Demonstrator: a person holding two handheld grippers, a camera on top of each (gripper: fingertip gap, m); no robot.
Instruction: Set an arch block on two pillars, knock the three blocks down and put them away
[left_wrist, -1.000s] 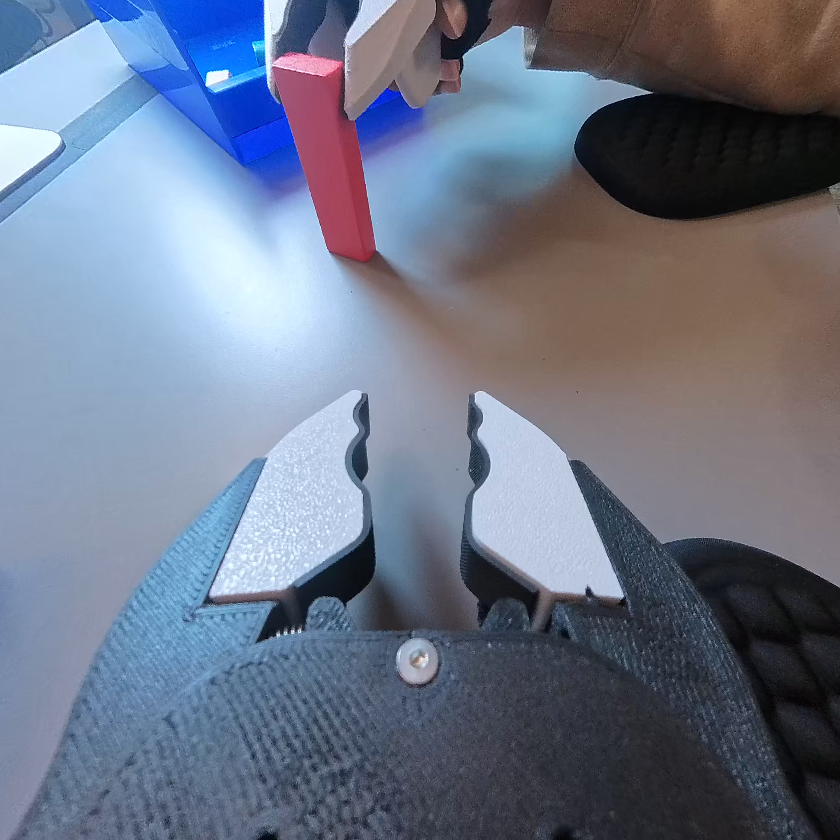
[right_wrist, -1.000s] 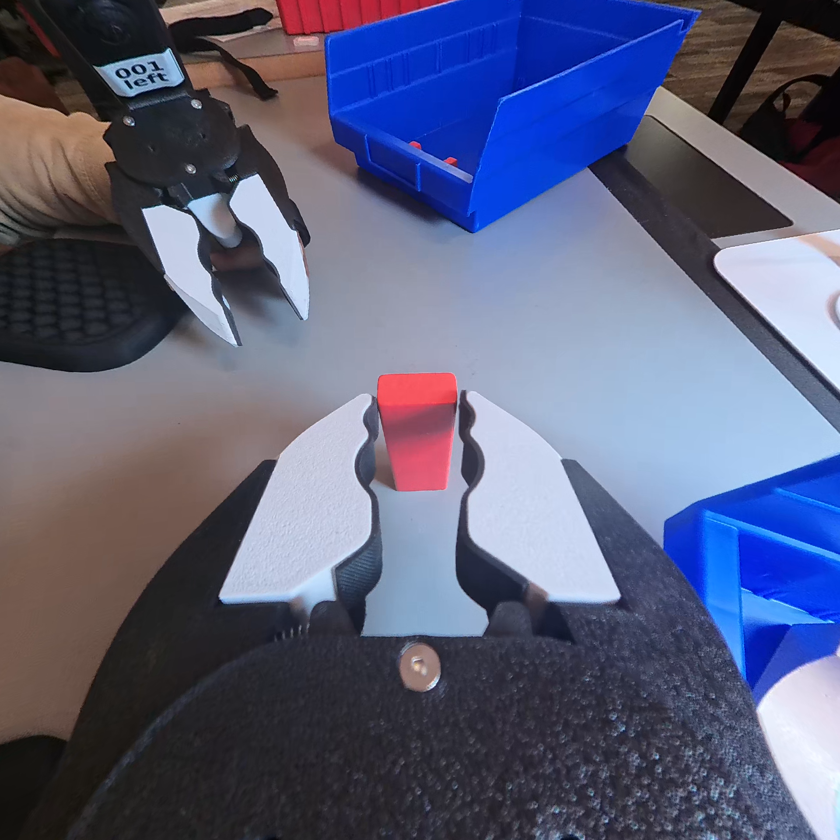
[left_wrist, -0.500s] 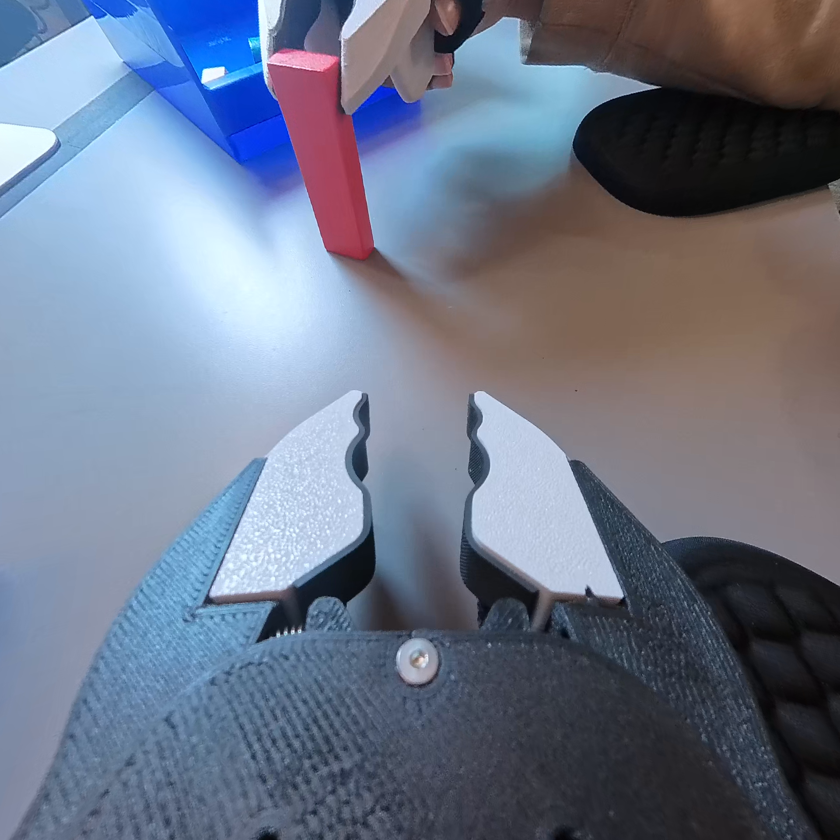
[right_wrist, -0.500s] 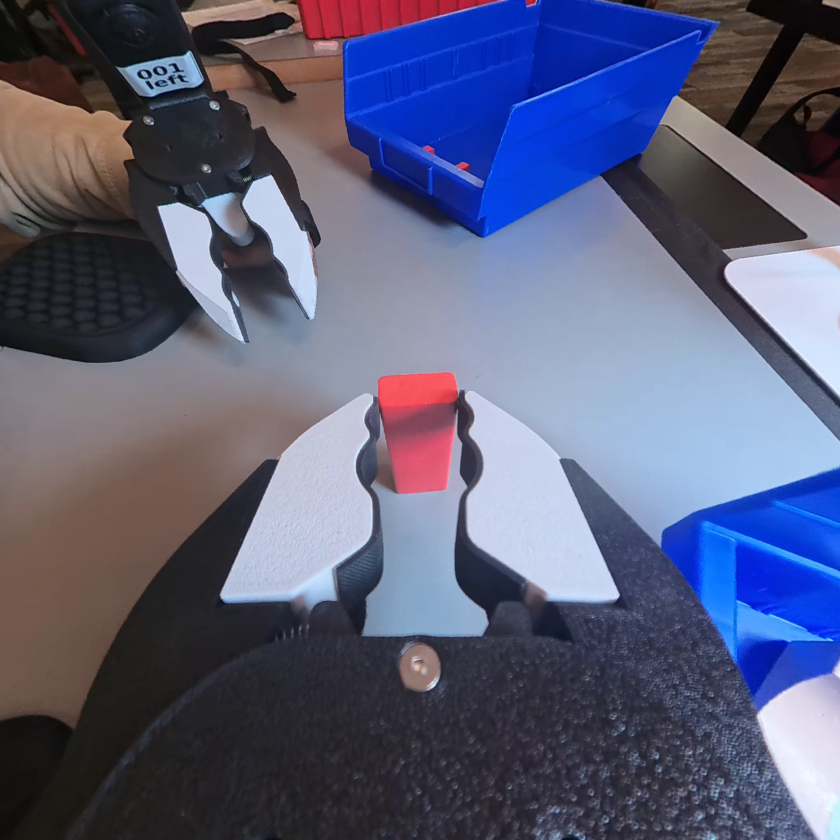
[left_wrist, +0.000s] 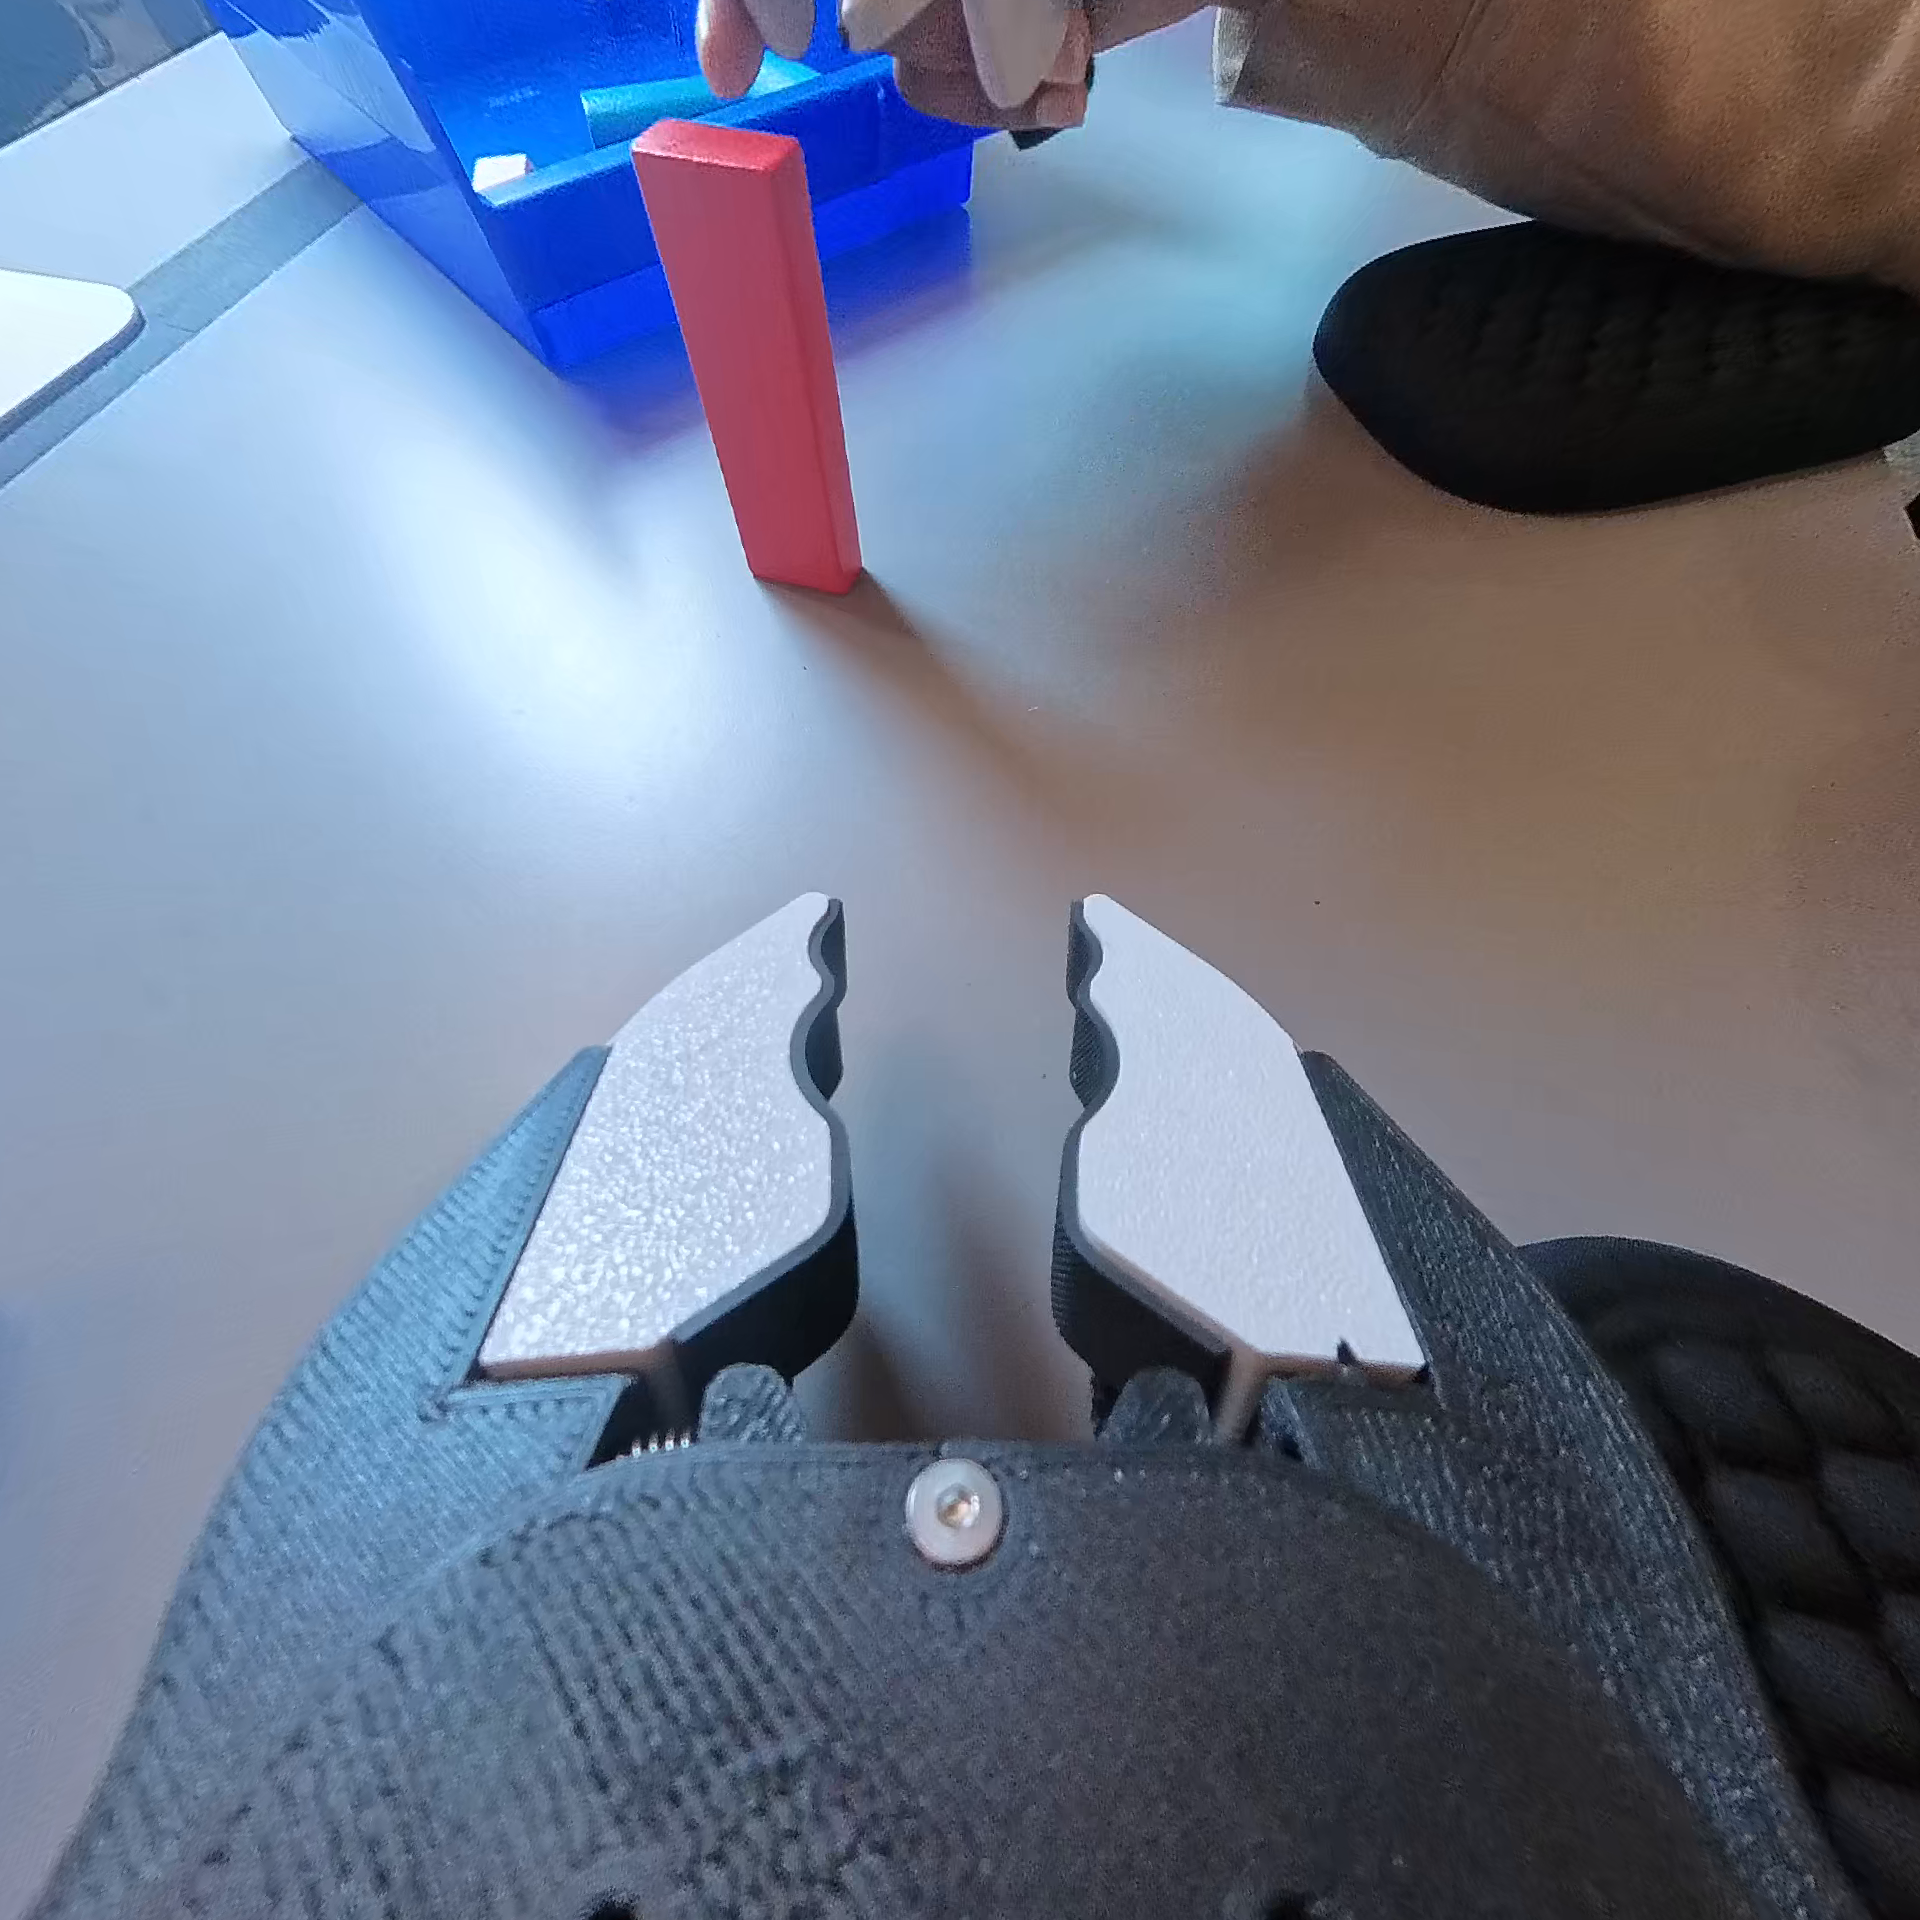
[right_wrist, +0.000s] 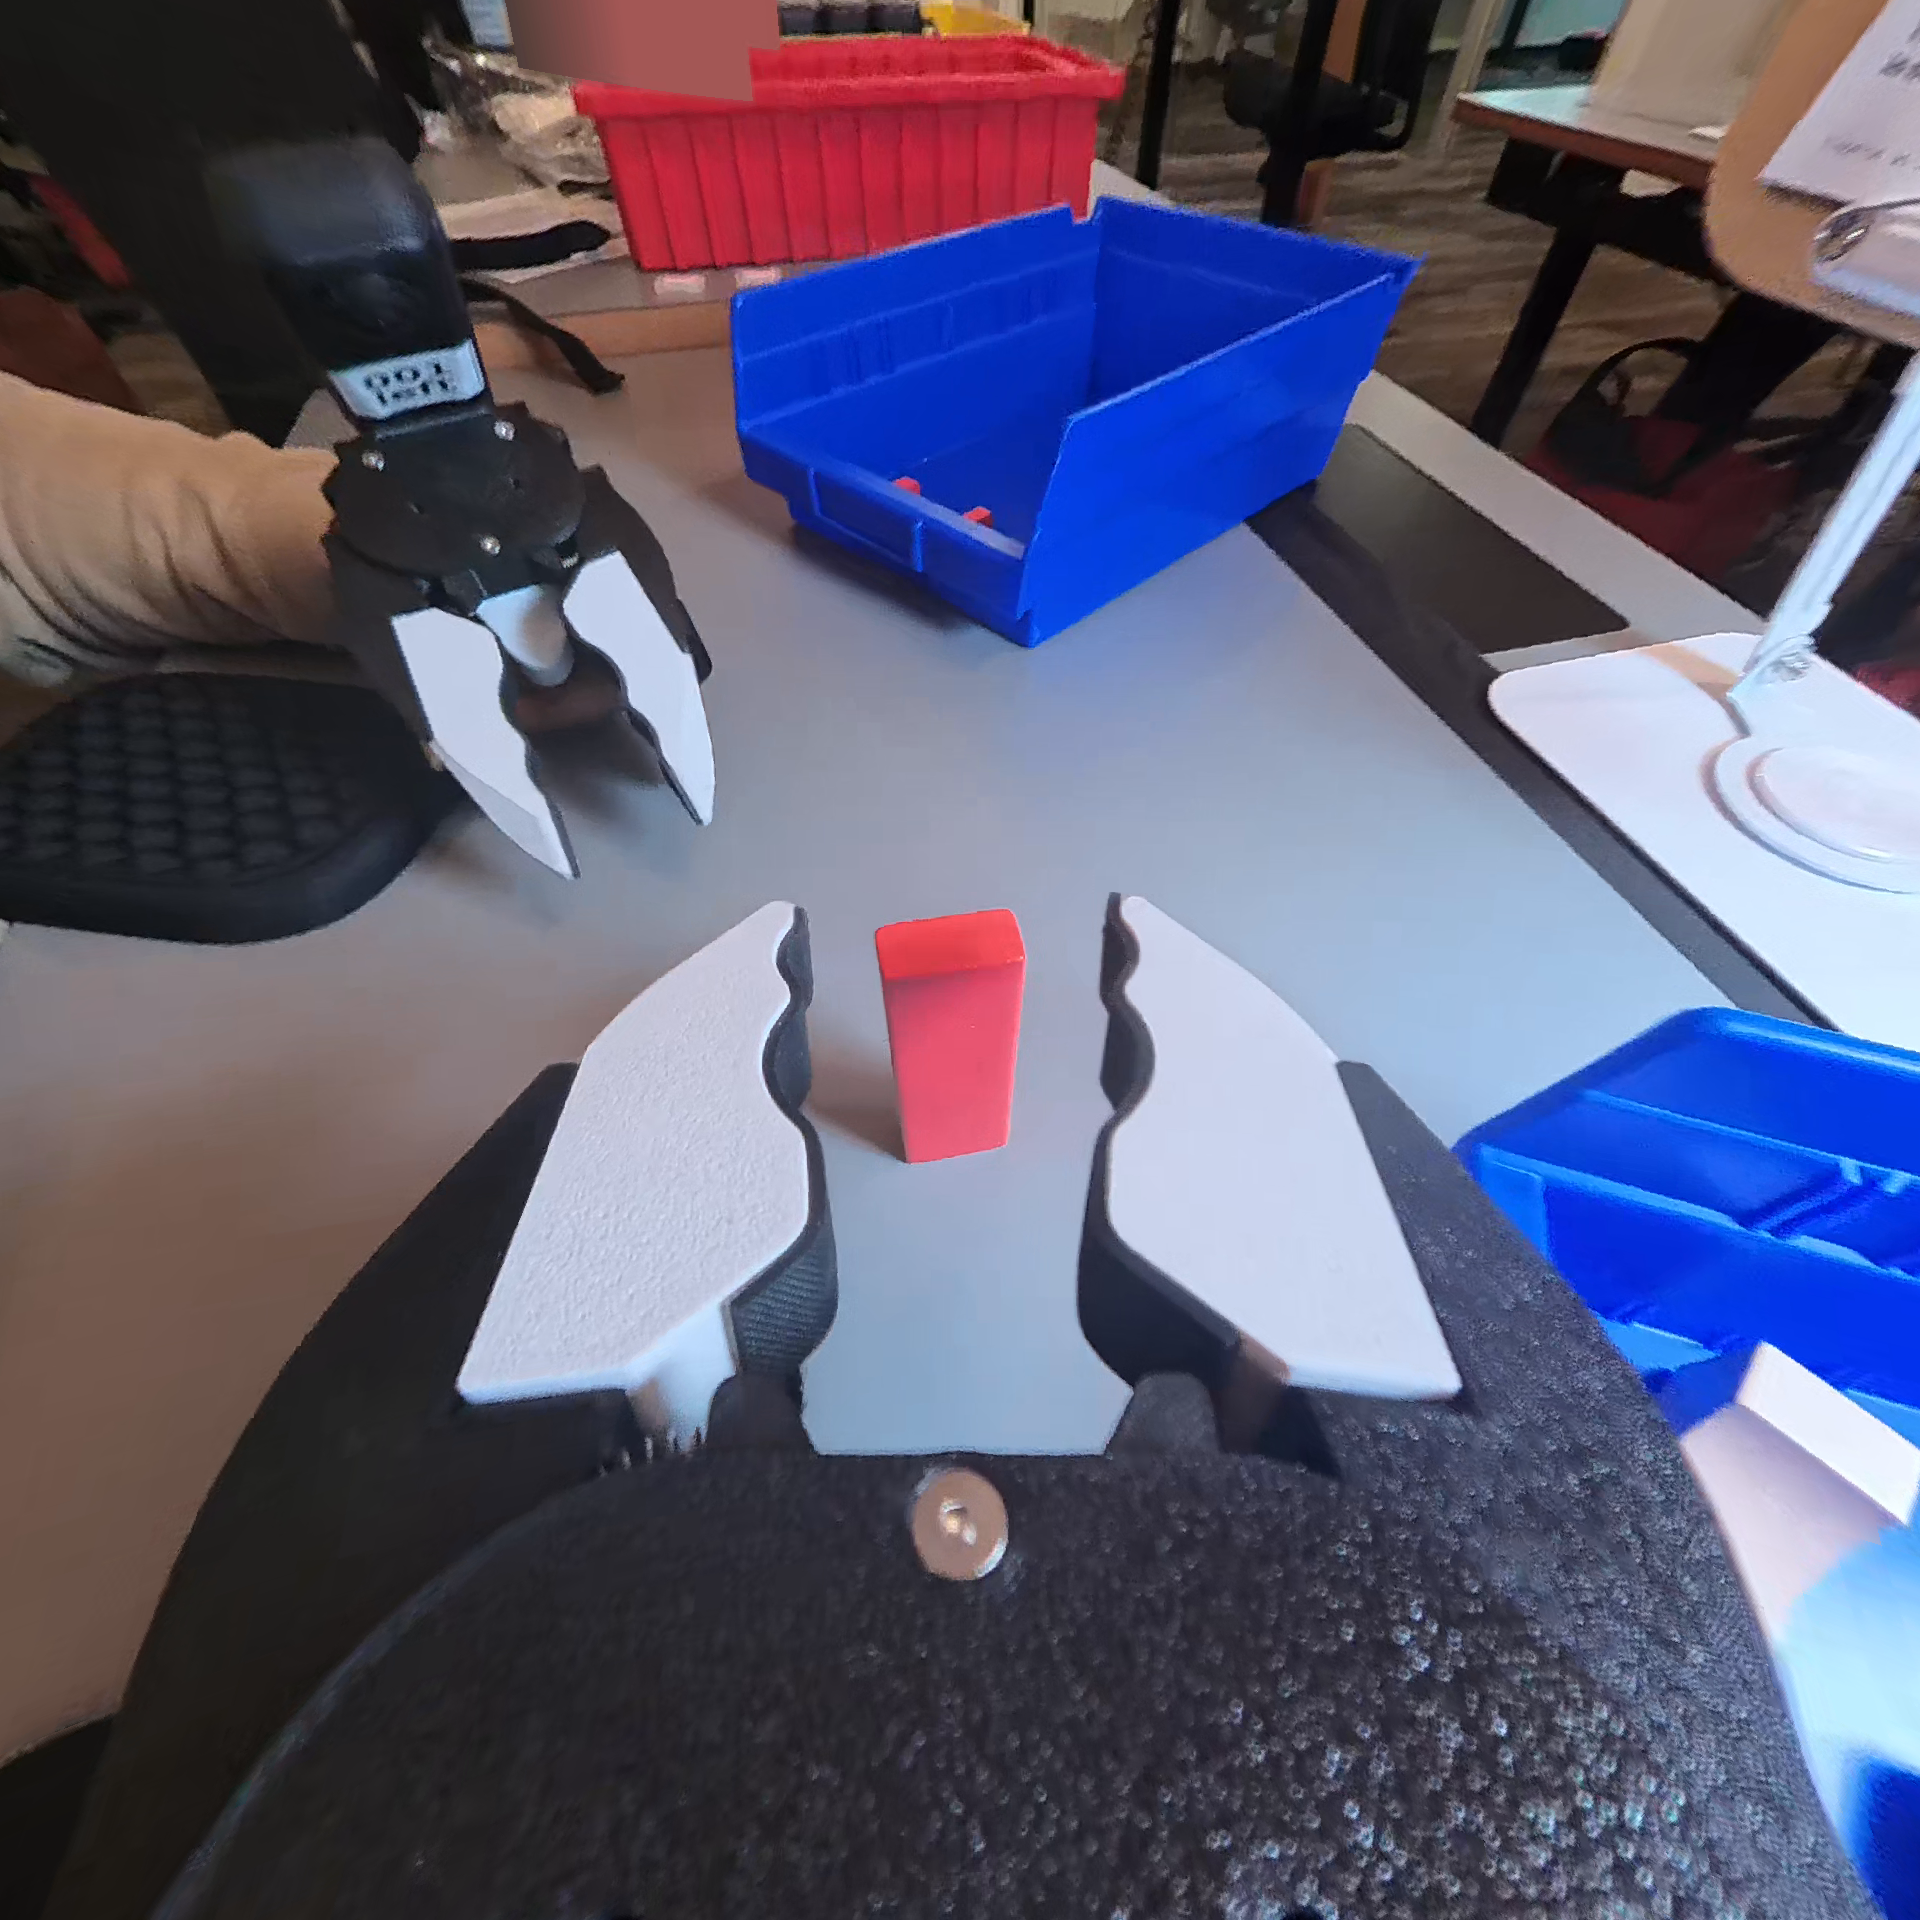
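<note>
The left gripper and right gripper are showing bumpy black bodies, white wavy-edged fingers and a shiny silver screw. A tan sleeve is covering the arm.

Lab workspace; grey table; blue bin; red crate

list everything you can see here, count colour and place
red block: one, red, upright on the table between the right tool's open fingers, untouched
table: one, grey
blue bin: one, blue, far side of the table, small red pieces inside
second blue bin: one, blue, divided, near right
red crate: one, red, behind the blue bin
black pad: one, black, under the left forearm
white stand base: one, white, right edge
left tool: one, black and white, open, empty
right tool: one, black and white, open
sleeve: beige, left arm
</note>
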